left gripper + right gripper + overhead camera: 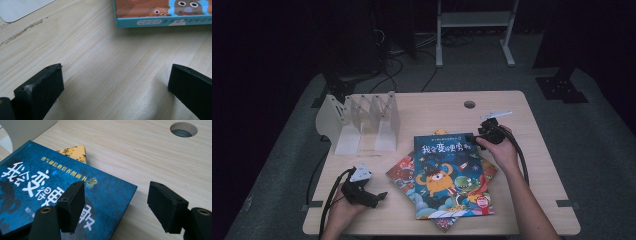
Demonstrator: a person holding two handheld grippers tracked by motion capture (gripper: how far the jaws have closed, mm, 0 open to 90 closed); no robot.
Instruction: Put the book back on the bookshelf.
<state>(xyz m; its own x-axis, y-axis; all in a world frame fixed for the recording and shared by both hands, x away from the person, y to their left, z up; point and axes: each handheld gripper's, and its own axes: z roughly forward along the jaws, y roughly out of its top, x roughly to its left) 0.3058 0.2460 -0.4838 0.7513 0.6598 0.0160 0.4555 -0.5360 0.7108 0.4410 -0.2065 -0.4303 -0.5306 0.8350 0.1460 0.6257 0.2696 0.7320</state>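
Blue book flat on the table, right of centre, topping a messy pile of other books poking out at the left and bottom. Right gripper parked at the book's top right corner, jaws spread wide, nothing pinched. From the right gripper view: one jaw over the blue cover, the other over bare wood, corner sitting between them, not touched as far as can be told. Orange corner of a lower book peeking out past the far edge. Left gripper low at the near left of the table, well apart from the pile, jaws spread too, just wood between them. White rack at the back left. Round hole near the far edge.
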